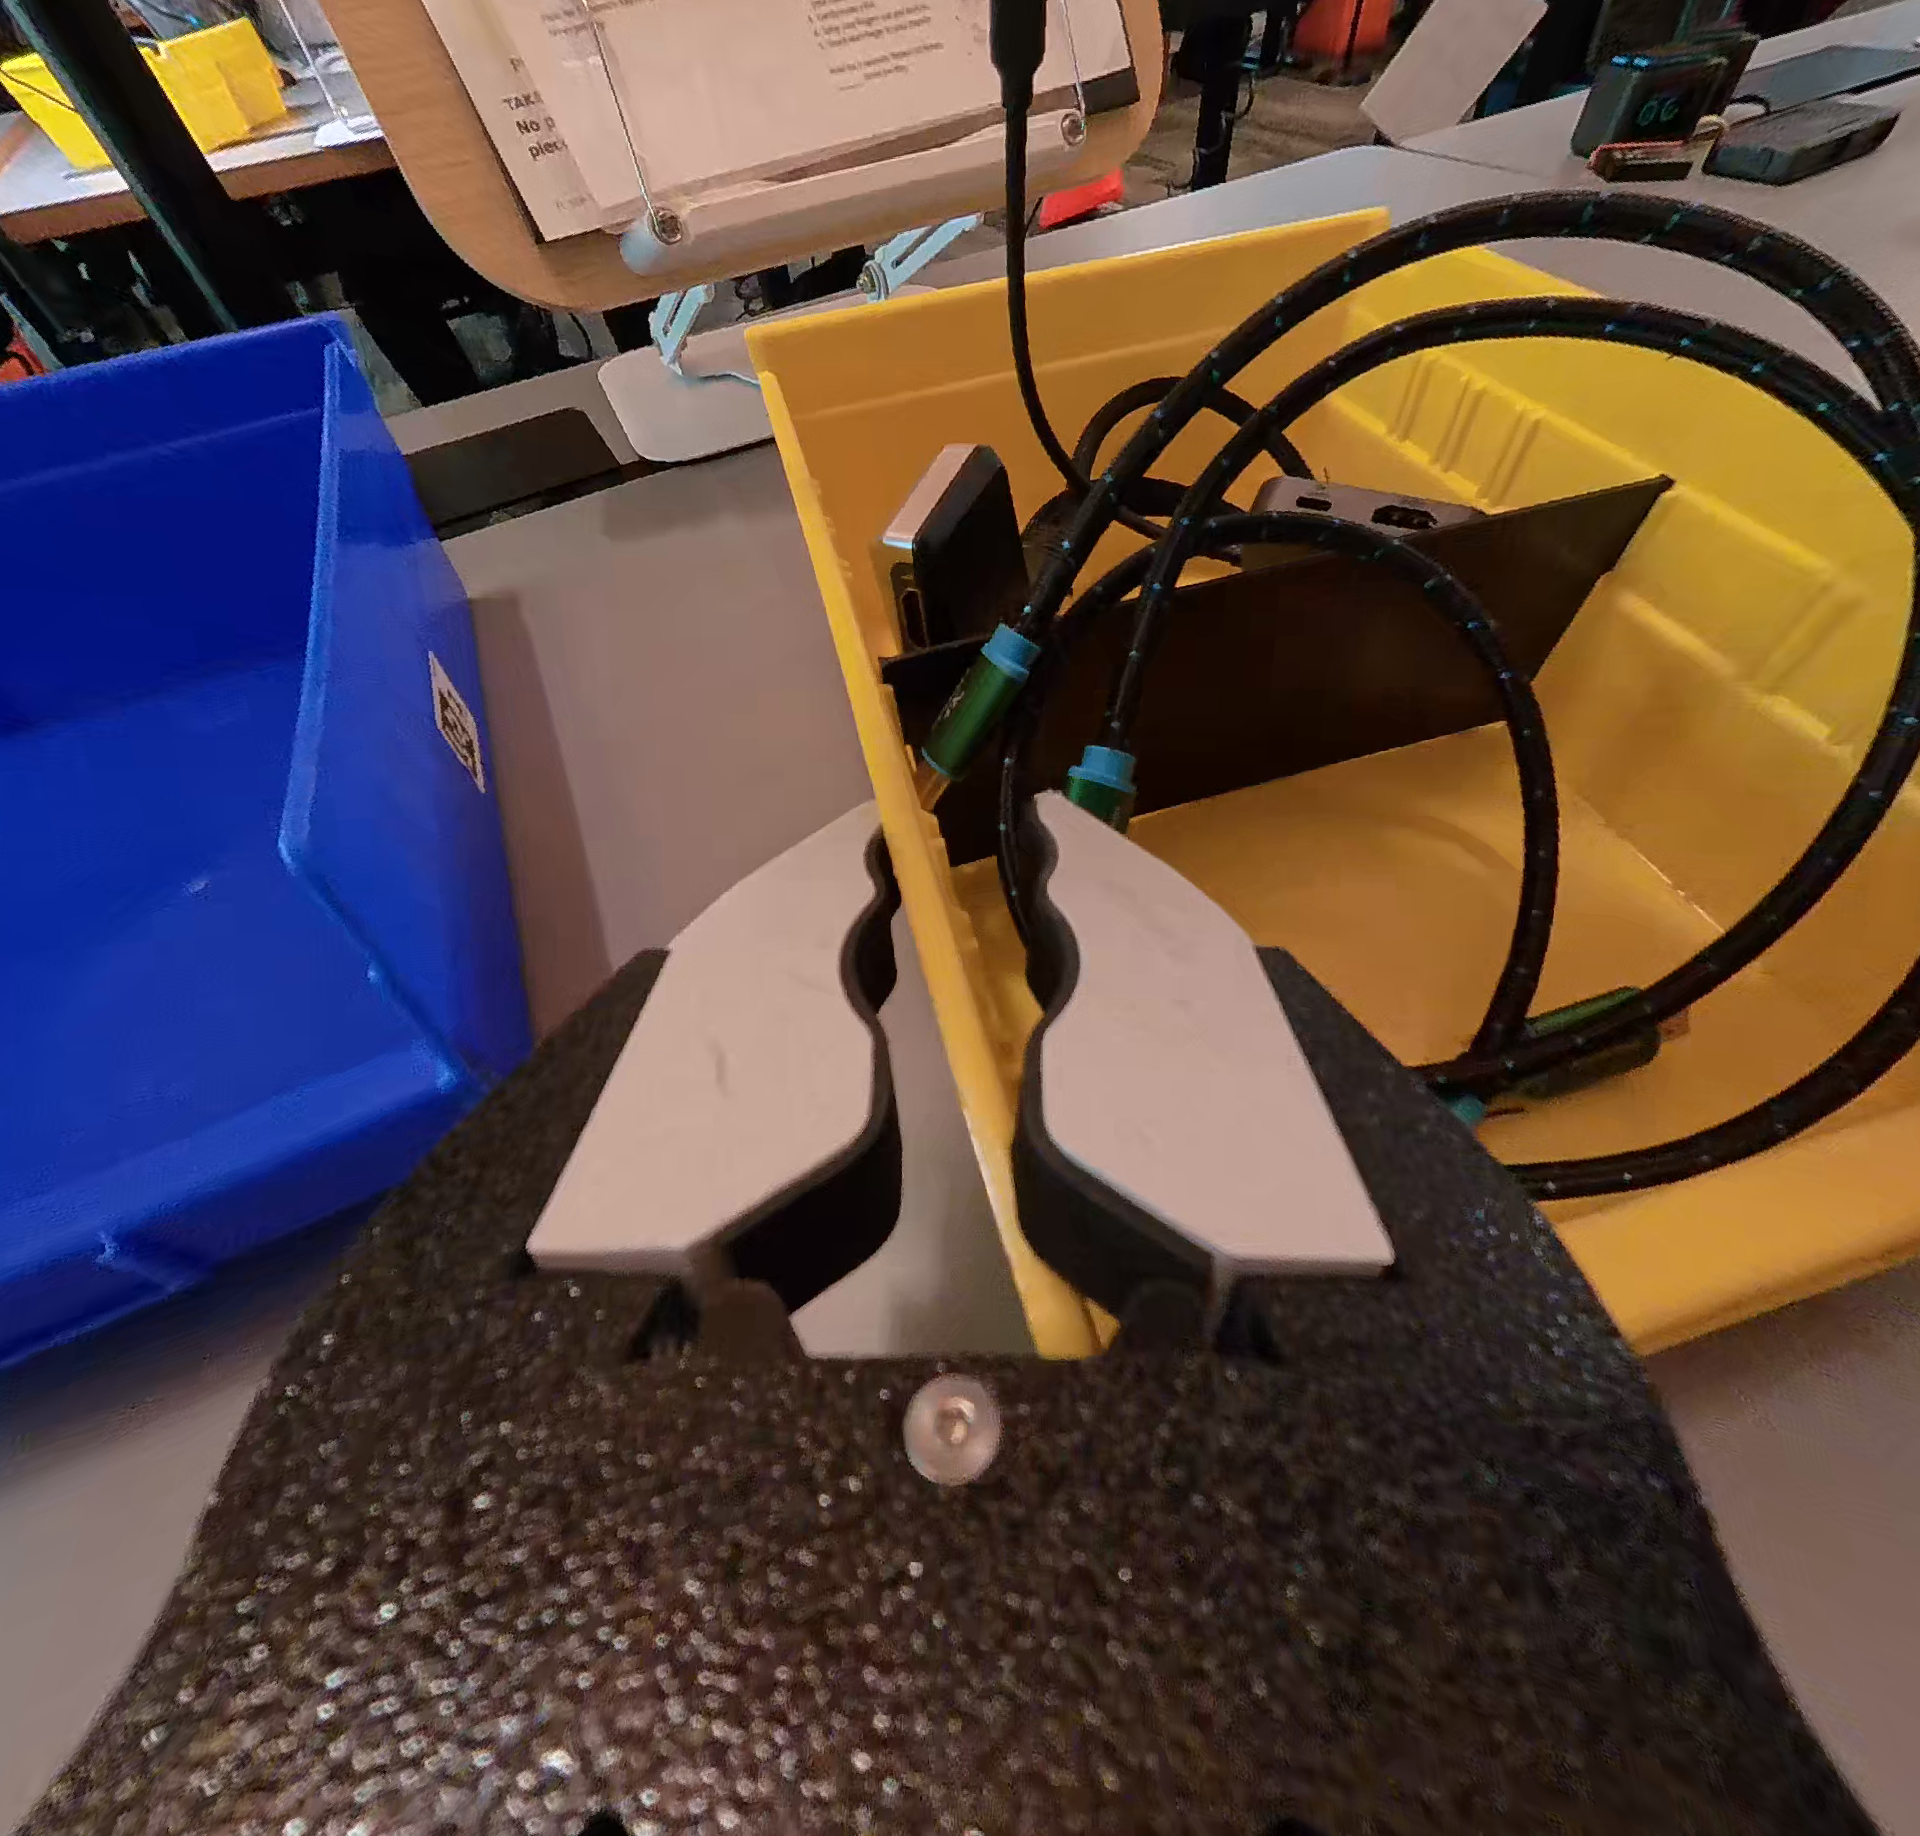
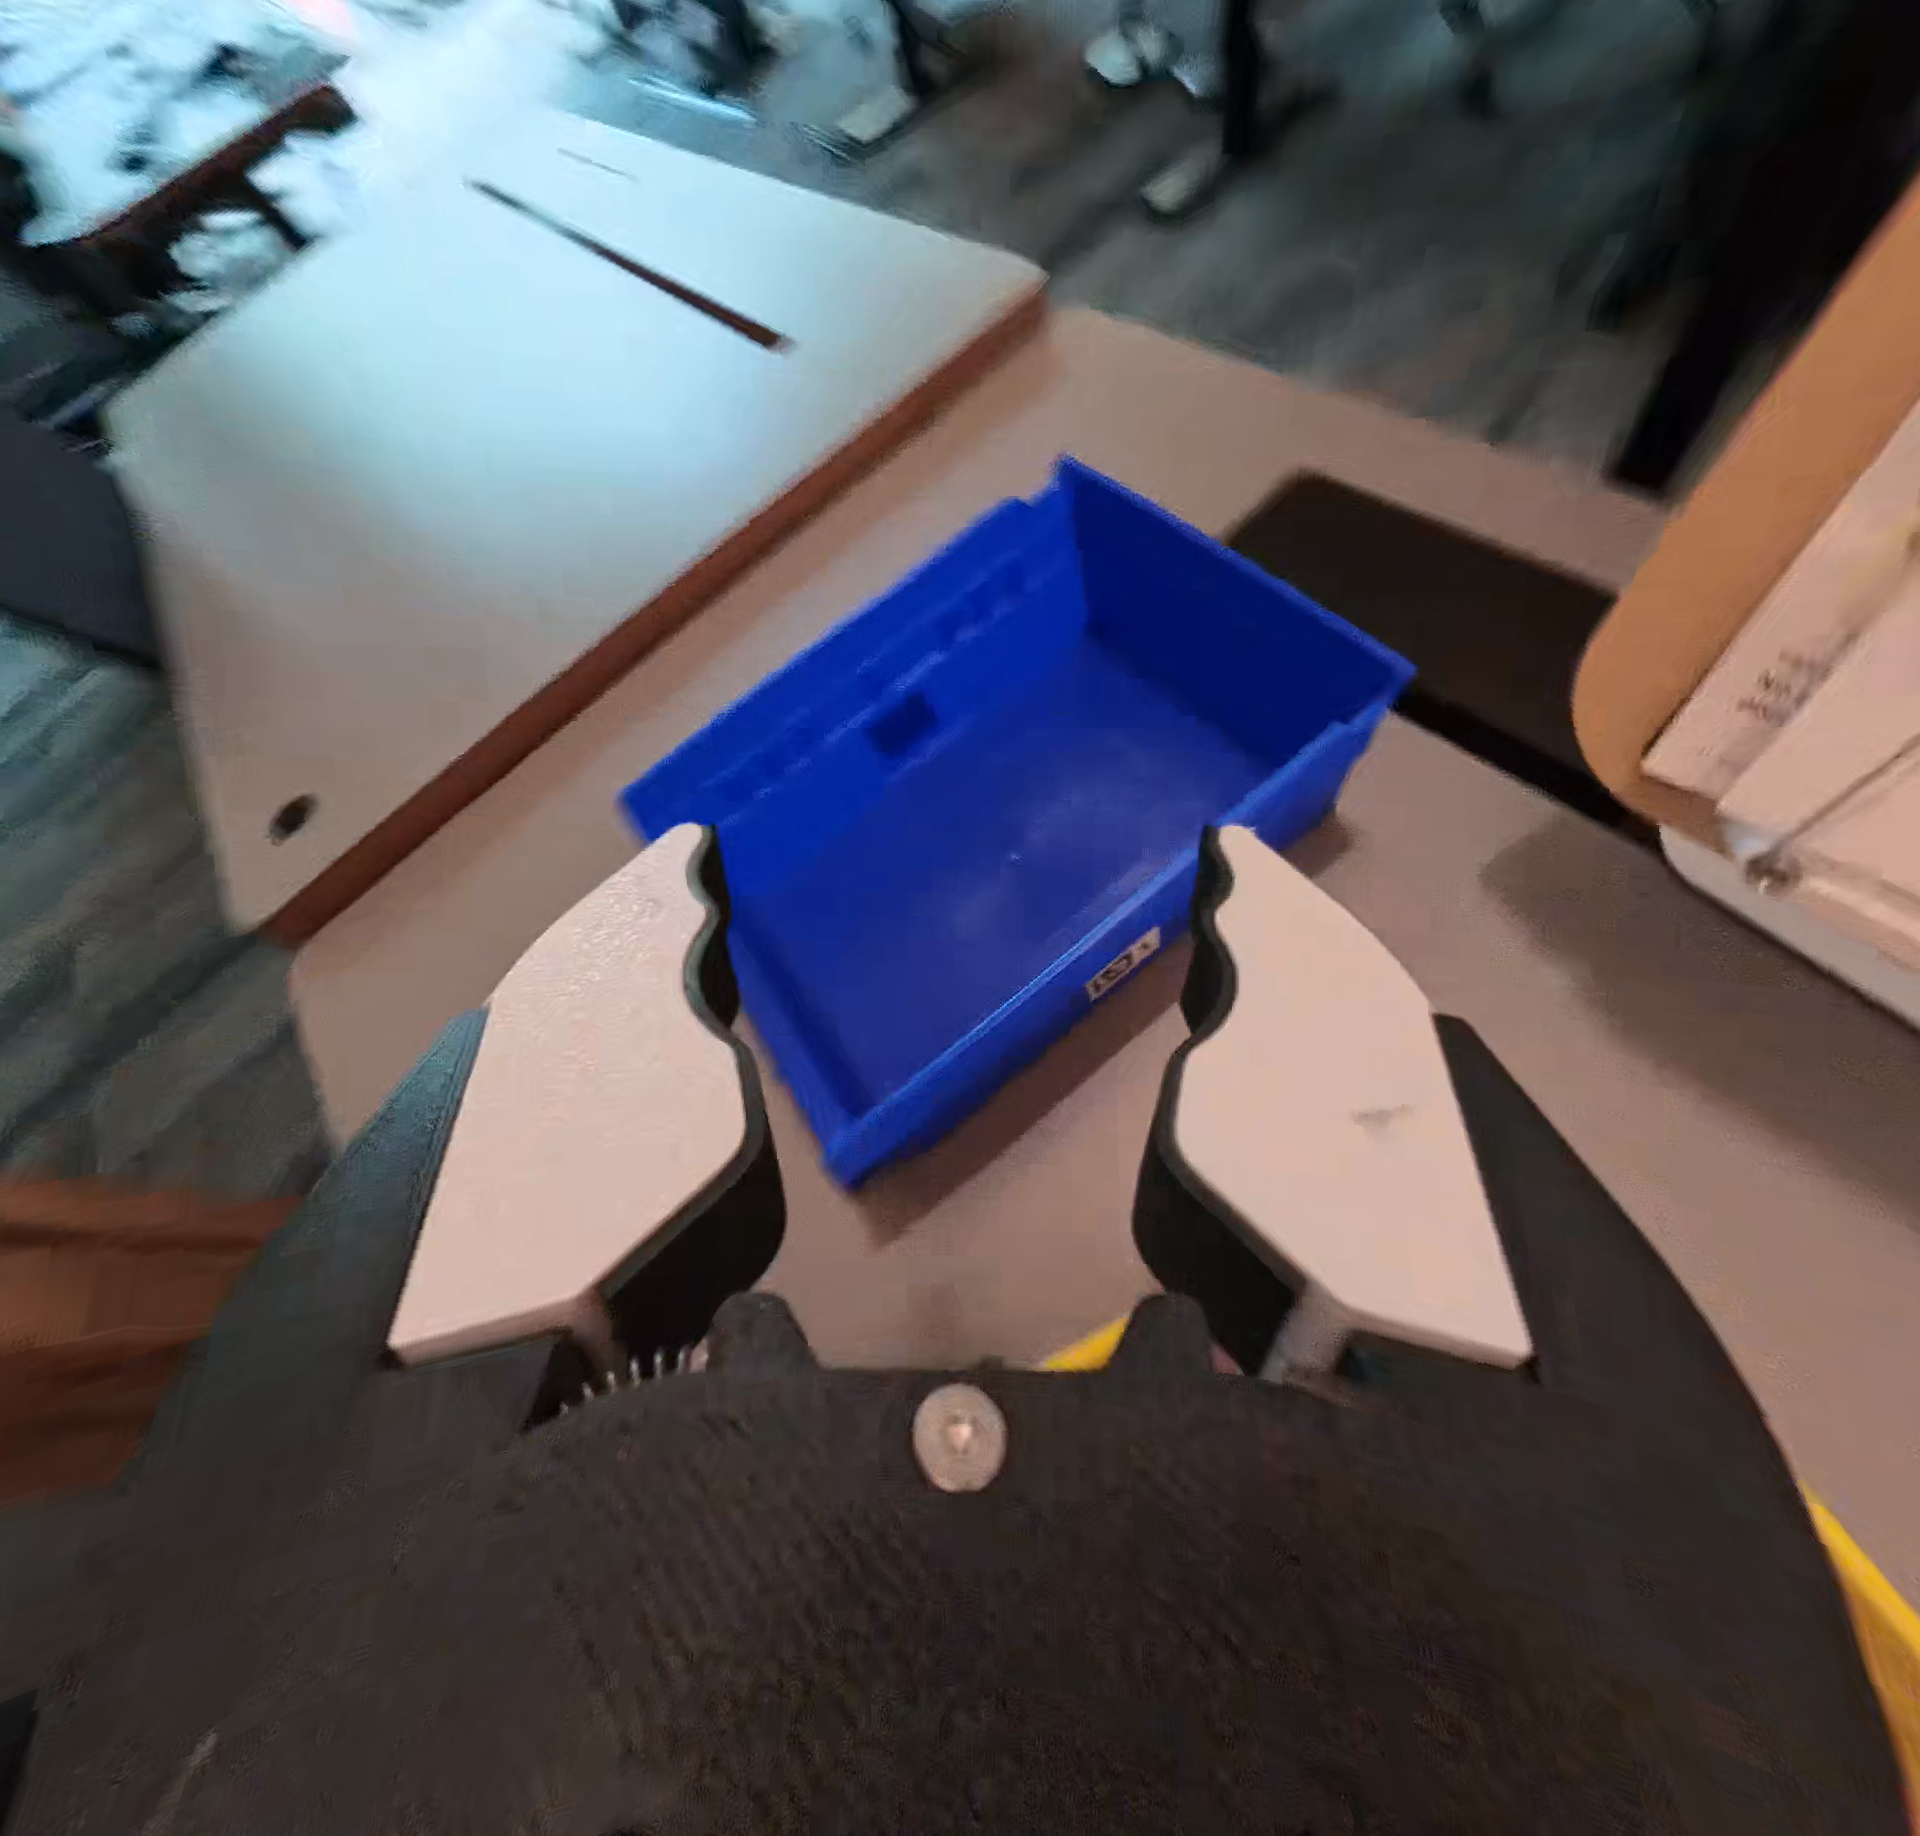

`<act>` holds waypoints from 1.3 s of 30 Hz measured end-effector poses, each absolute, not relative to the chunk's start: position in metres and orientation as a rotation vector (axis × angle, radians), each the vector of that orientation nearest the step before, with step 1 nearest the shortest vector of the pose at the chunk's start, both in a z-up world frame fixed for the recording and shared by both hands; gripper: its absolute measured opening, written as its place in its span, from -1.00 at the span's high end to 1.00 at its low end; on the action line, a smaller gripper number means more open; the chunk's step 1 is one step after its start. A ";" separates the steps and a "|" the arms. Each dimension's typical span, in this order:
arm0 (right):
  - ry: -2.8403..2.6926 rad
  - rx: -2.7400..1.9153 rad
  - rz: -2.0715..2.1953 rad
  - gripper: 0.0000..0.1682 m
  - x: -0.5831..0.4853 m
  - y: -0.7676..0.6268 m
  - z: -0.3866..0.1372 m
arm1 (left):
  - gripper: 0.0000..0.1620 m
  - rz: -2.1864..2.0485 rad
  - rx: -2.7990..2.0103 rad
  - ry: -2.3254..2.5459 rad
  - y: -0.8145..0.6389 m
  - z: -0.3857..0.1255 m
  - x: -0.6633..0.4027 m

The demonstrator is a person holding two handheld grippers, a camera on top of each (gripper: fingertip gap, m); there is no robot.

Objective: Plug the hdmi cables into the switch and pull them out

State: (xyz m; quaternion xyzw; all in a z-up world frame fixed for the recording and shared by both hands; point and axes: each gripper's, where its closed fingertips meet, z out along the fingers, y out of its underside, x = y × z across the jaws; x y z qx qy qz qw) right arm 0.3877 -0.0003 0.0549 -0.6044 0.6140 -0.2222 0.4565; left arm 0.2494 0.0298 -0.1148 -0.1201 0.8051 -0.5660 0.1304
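Note:
A yellow bin (image 1: 831, 456) holds braided black HDMI cables (image 1: 1538, 778) with green plugs (image 1: 977, 706) (image 1: 1101, 778). A grey-and-black switch (image 1: 956, 550) stands against the bin's left wall. A second grey switch (image 1: 1351, 508) lies behind a black divider (image 1: 1351, 664). My left gripper (image 1: 961, 820) is narrowly open and empty, its fingers either side of the bin's left wall. My right gripper (image 2: 956, 851) is wide open and empty above an empty blue bin (image 2: 1226, 581). A sliver of the yellow bin (image 2: 1870, 1630) shows at its lower right.
The blue bin (image 1: 312, 591) sits left of the yellow one on the grey table (image 1: 644, 643). A tan document stand (image 1: 499, 207) with papers rises behind both bins. A thin black cable (image 1: 1013, 228) hangs into the yellow bin. A black mat (image 2: 1434, 591) lies beyond the blue bin.

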 end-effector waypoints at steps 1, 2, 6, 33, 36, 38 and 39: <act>1.649 -1.436 -0.513 -0.02 0.412 -0.008 0.035 | 0.75 -1.649 -0.346 2.337 0.030 -0.115 0.250; 1.755 -1.382 -0.442 -0.01 0.431 -0.011 0.015 | 0.74 -1.652 -0.344 2.337 0.030 -0.115 0.250; 1.938 -1.380 -0.367 0.14 0.477 -0.013 -0.051 | 0.74 -1.680 -0.343 2.347 0.030 -0.114 0.253; 1.688 -1.495 -0.340 0.53 0.402 -0.092 0.087 | 0.82 -1.600 -0.299 2.280 0.090 -0.113 0.331; 1.669 -1.504 -0.388 0.54 0.327 -0.136 0.082 | 0.87 -1.591 -0.429 2.136 0.122 -0.105 0.364; 1.737 -1.517 -0.348 0.52 0.272 -0.170 0.051 | 0.89 -1.563 -0.500 2.103 0.142 -0.105 0.381; 1.787 -1.528 -0.334 0.52 0.245 -0.190 0.030 | 0.89 -1.536 -0.529 2.082 0.152 -0.105 0.389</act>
